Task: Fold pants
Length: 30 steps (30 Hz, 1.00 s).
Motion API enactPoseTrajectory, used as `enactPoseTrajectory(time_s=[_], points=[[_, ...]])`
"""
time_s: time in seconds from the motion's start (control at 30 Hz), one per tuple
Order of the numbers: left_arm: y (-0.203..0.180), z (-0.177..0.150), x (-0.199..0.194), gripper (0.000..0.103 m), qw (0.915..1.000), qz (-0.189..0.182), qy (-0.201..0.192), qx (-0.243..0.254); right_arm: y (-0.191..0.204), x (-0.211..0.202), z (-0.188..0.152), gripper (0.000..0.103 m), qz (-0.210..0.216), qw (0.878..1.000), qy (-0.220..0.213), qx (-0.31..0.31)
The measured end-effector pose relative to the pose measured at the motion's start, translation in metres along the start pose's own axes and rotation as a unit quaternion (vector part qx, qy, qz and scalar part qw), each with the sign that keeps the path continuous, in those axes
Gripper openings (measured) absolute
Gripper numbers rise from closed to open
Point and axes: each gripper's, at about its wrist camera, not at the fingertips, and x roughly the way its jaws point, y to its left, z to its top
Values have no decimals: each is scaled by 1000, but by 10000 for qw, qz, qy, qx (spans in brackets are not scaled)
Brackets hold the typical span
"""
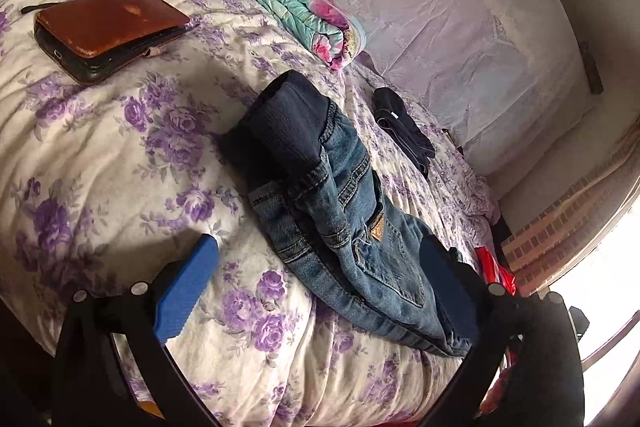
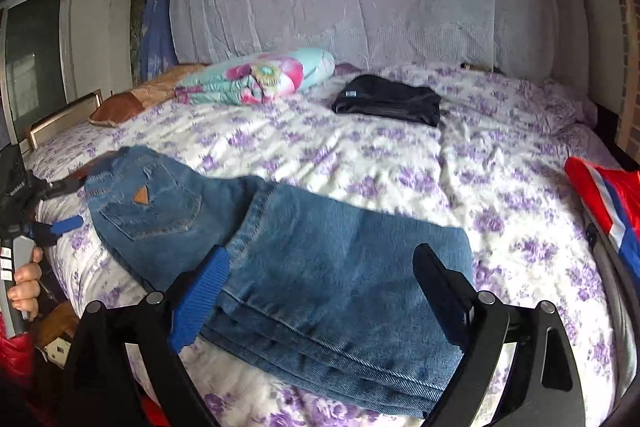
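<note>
1. The blue jeans (image 2: 304,259) lie on the floral bedspread (image 2: 360,147), legs stacked one on the other, waist toward 9 o'clock in the right view.
2. The right gripper (image 2: 320,291) has its jaws spread over the leg hems, gripping nothing; the left gripper (image 1: 320,291) is likewise spread near the waist.
3. Judgement: the lengthwise fold looks done; the next move calls for pinching the hems and carrying them to the waist.
4. The tan triangular pocket patch (image 2: 139,195) is unreadable.
</note>
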Motion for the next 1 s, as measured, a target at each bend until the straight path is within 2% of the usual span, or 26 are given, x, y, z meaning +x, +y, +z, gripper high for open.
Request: enactPoseTrajectory(time_s=[0.03,0.1,0.17,0.2,0.27,0.4,0.5,0.6,0.7,0.73,0.77,0.83,0.9,0.97,1.0], points=[[3,1,-2,98,9999,-76,7,-84,1,17,-10,95,-58,9994,317,-131],[12,3,-5,98,9989,-272,10,-383,10,15,-22,98,-219,9986,-123,-475],[19,7,-6,98,9964,-403,24,-745,6,8,-18,98,-98,9993,-164,-308],[20,10,-4,98,9954,-379,41,-881,0,-2,-16,98,-20,9991,-391,-177],[18,15,2,98,9946,-240,95,-1006,-11,-23,-13,98,-124,9956,-930,-9],[-2,22,23,98,9972,280,174,-676,-43,-49,-10,99,-606,9884,-1364,270],[-16,25,41,98,9978,514,181,-379,-73,-56,-13,99,-706,9844,-1480,641],[-20,29,51,98,9985,465,66,-291,-96,-61,-19,99,-688,9797,-1568,1045],[-17,29,47,95,9983,348,-206,-418,-103,-61,-25,99,-633,9770,-1629,1218],[-15,27,44,81,9977,403,-290,-451,-100,-58,-25,99,-658,9780,-1612,1149],[-12,26,43,61,9969,495,-349,-499,-95,-54,-25,99,-716,9799,-1567,1008],[0,25,42,40,9954,545,-378,-698,-79,-35,-25,99,-949,9871,-1181,512],[6,27,41,37,9957,386,-343,-771,-58,3,-30,99,-1197,9922,-277,-223],[0,28,38,35,9961,469,-394,-633,-50,-1,-33,99,-1324,9887,-579,-410],[-5,28,37,34,9963,509,-428,-550,-51,-9,-31,99,-1217,9893,-713,-382]])
